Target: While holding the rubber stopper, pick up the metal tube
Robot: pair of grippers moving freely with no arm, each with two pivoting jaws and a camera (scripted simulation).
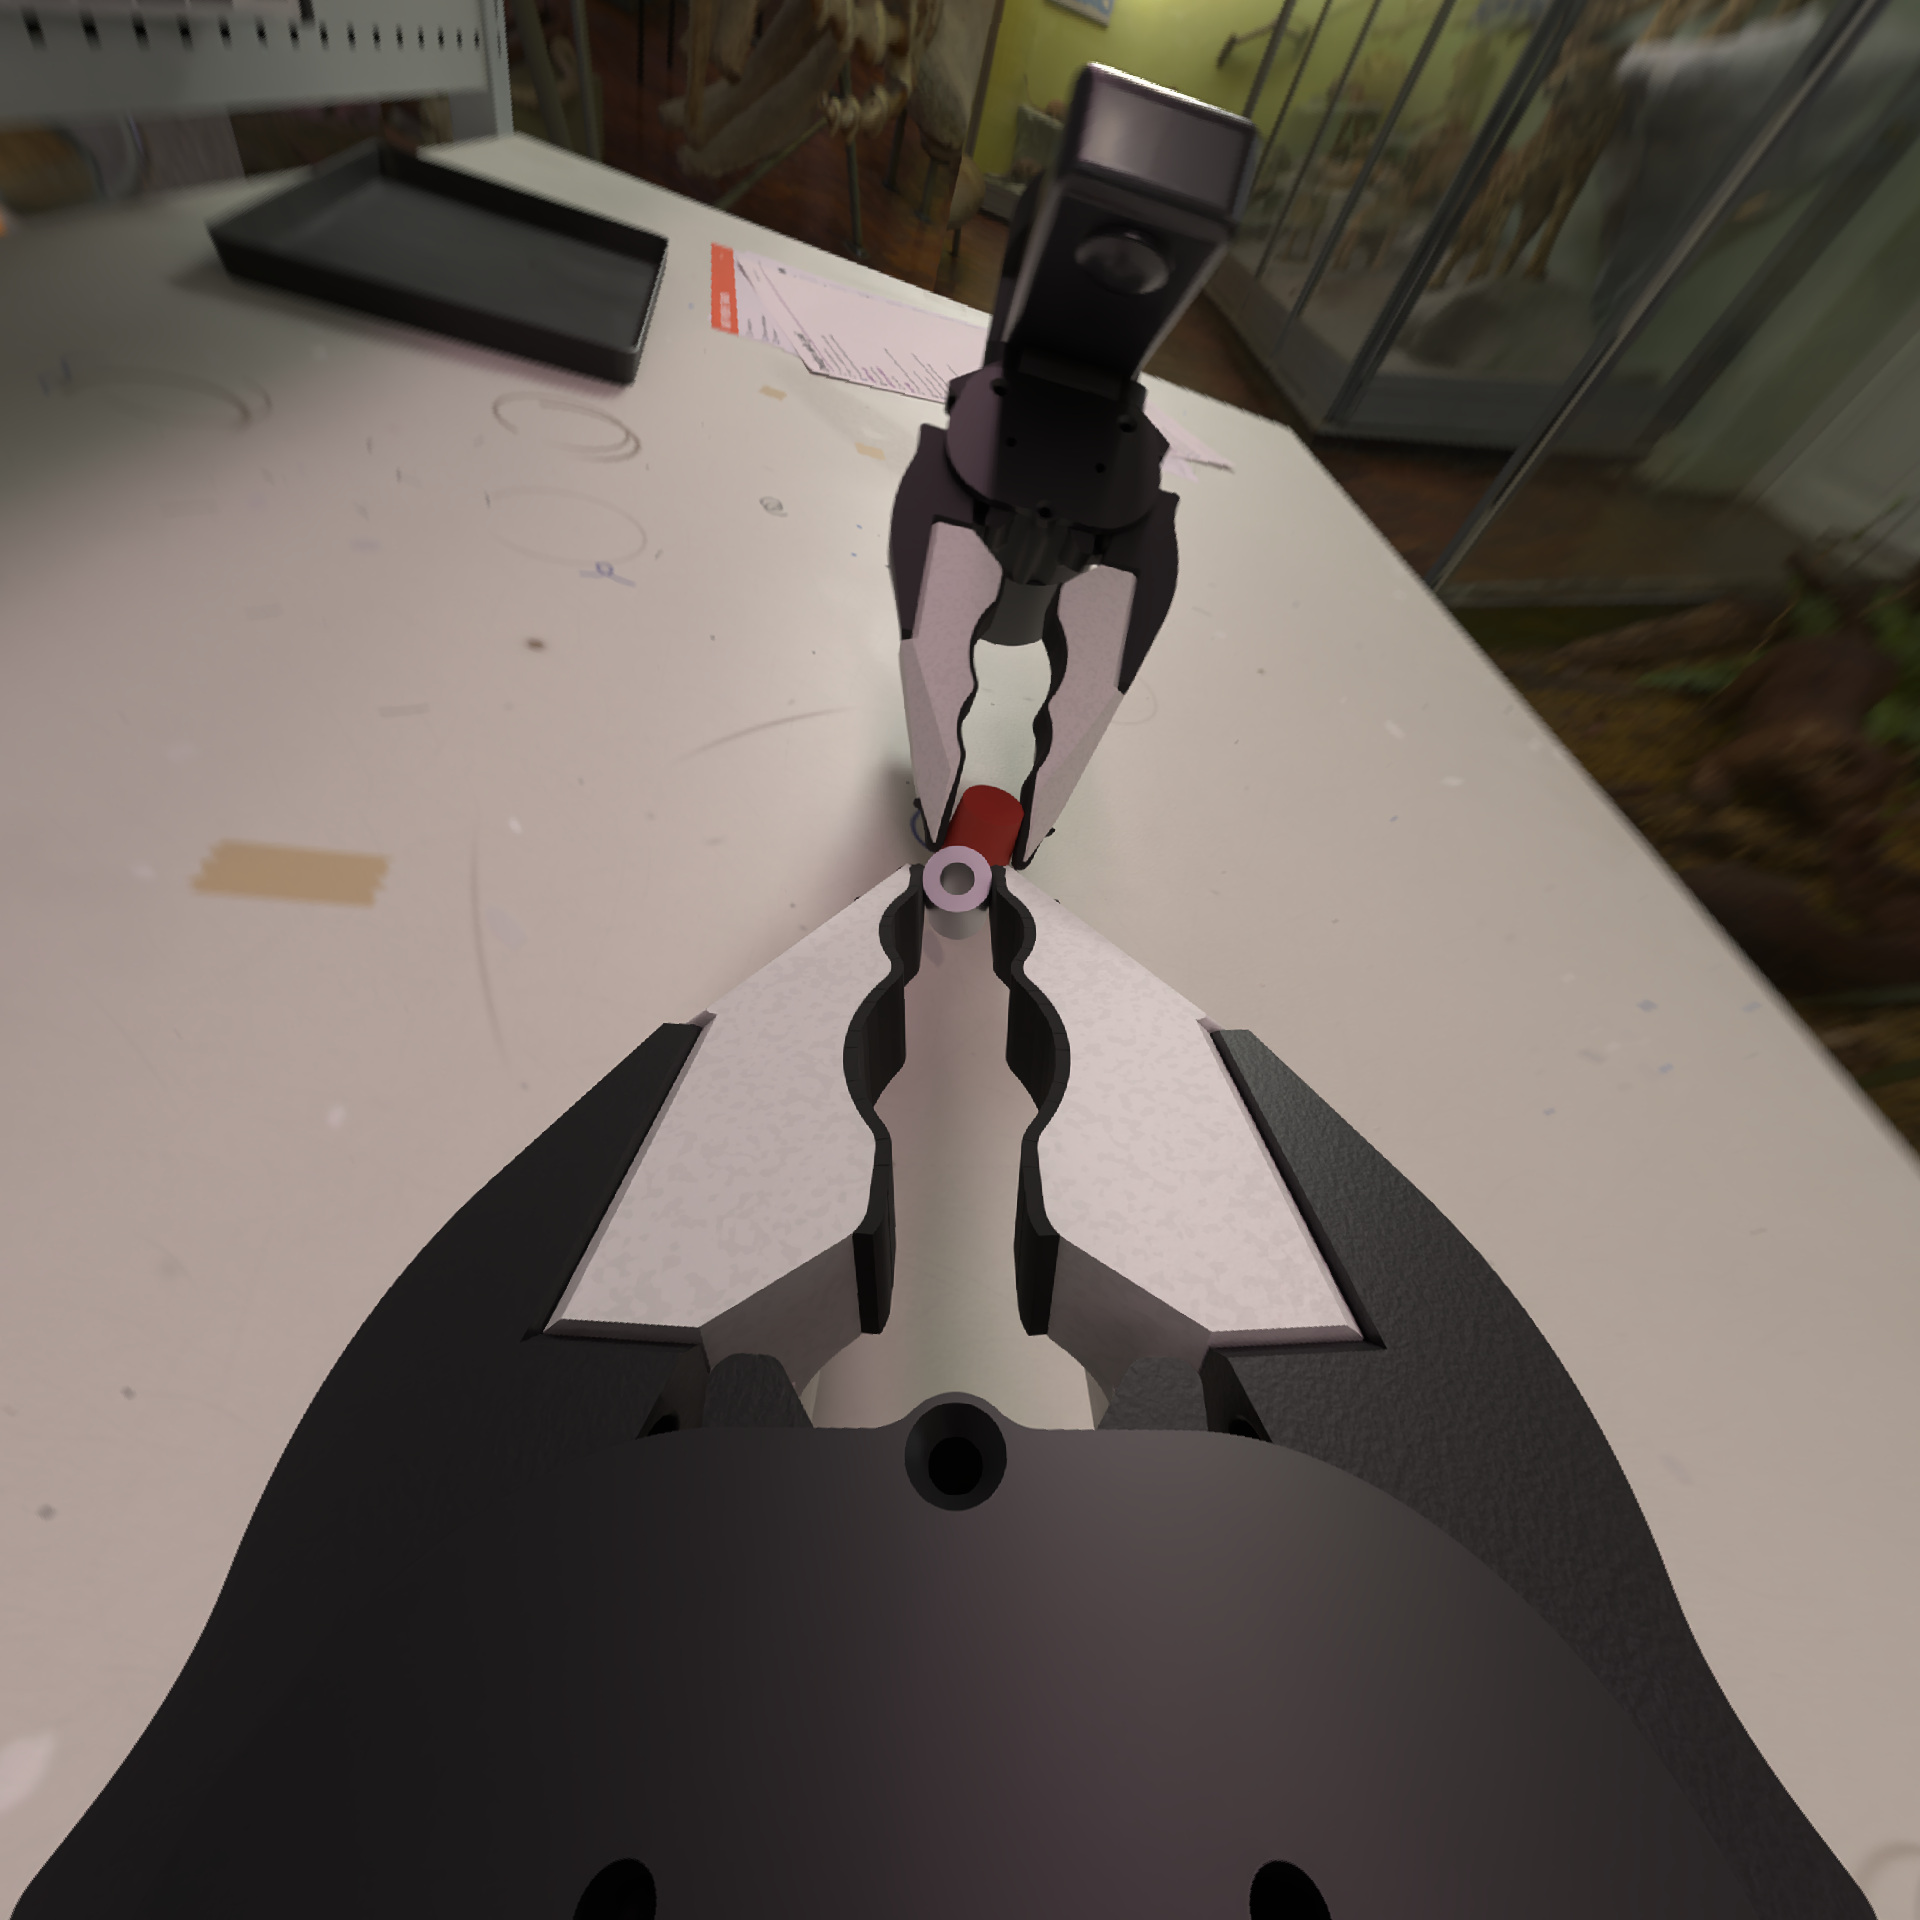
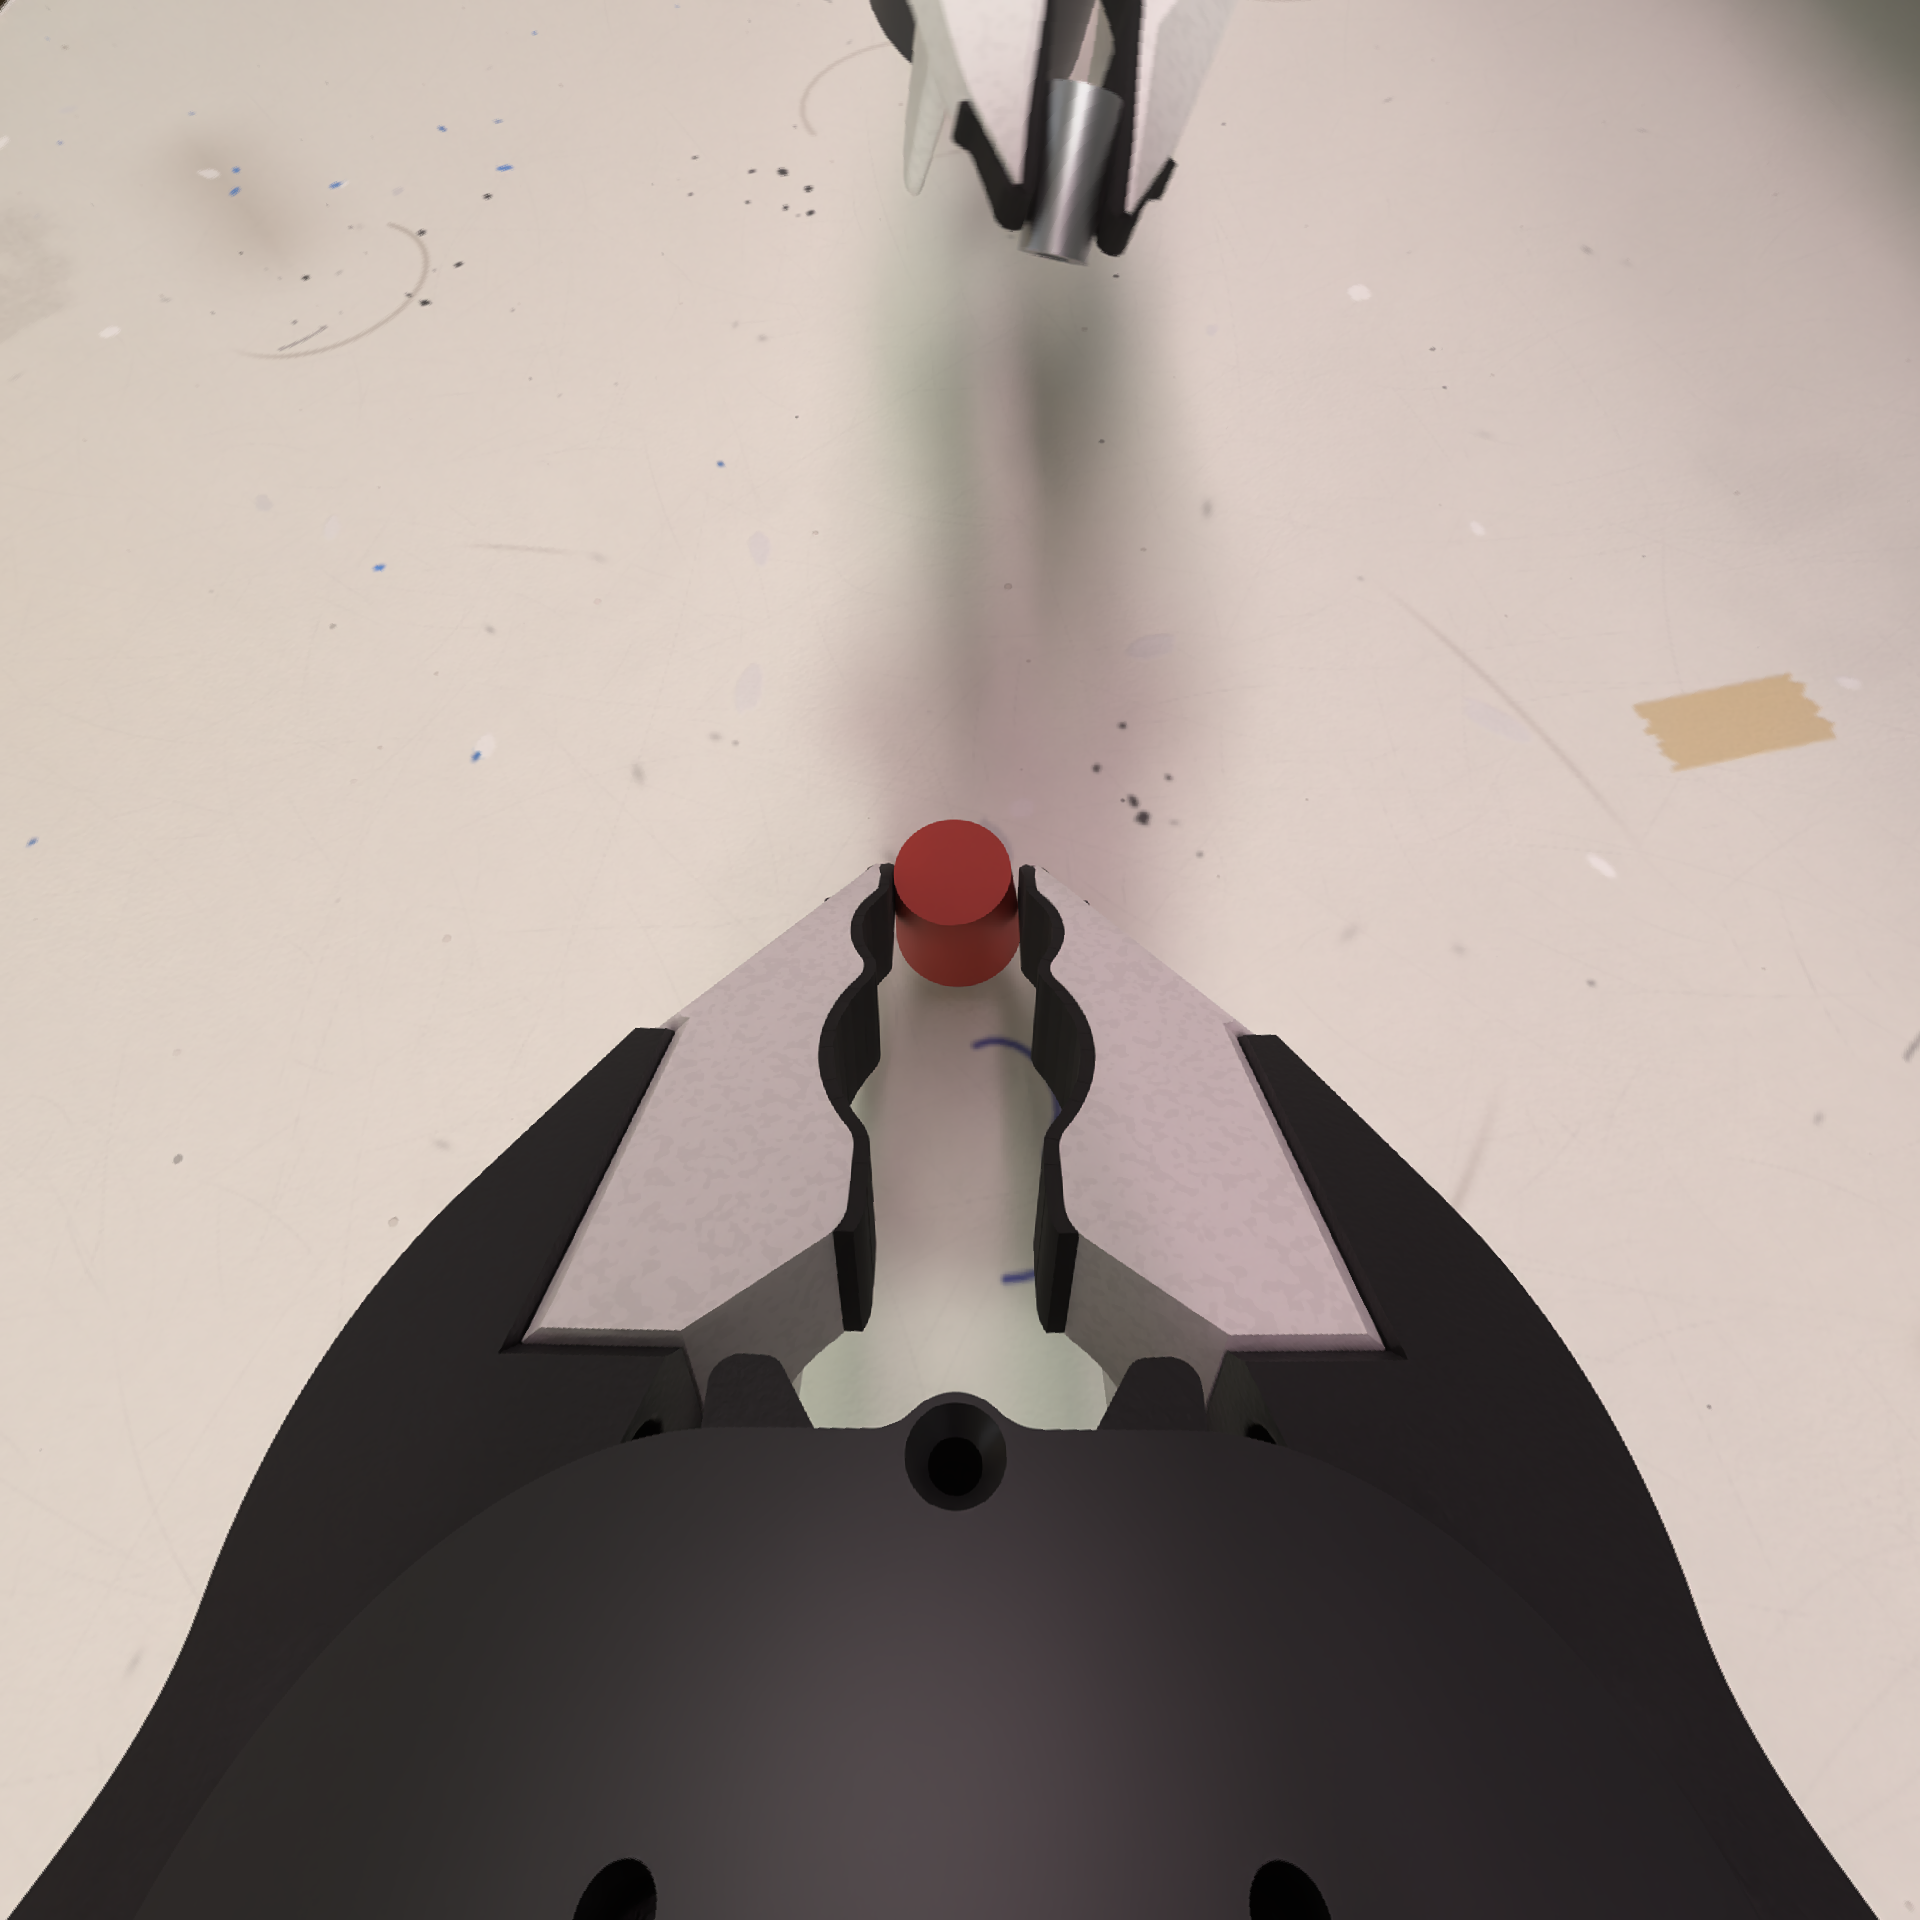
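Observation:
My left gripper (image 1: 957, 883) is shut on a short silvery metal tube (image 1: 957, 880), its open end facing the camera. It holds the tube above the white table (image 1: 416, 1039). Just beyond, my right gripper (image 1: 987, 847) points down and is shut on a red rubber stopper (image 1: 985, 821). In the right wrist view the right gripper (image 2: 954, 883) grips the red stopper (image 2: 953, 883) at its fingertips over the table. At the top of that view the left gripper (image 2: 1060, 223) holds the metal tube (image 2: 1070, 171). Both objects are off the table, close together.
A black shallow tray (image 1: 447, 265) lies at the far left of the table. A printed sheet of paper (image 1: 852, 332) with an orange strip lies behind the right gripper. A strip of tan tape (image 1: 291, 871) (image 2: 1733, 721) is stuck to the table. The table's right edge (image 1: 1558, 727) runs diagonally.

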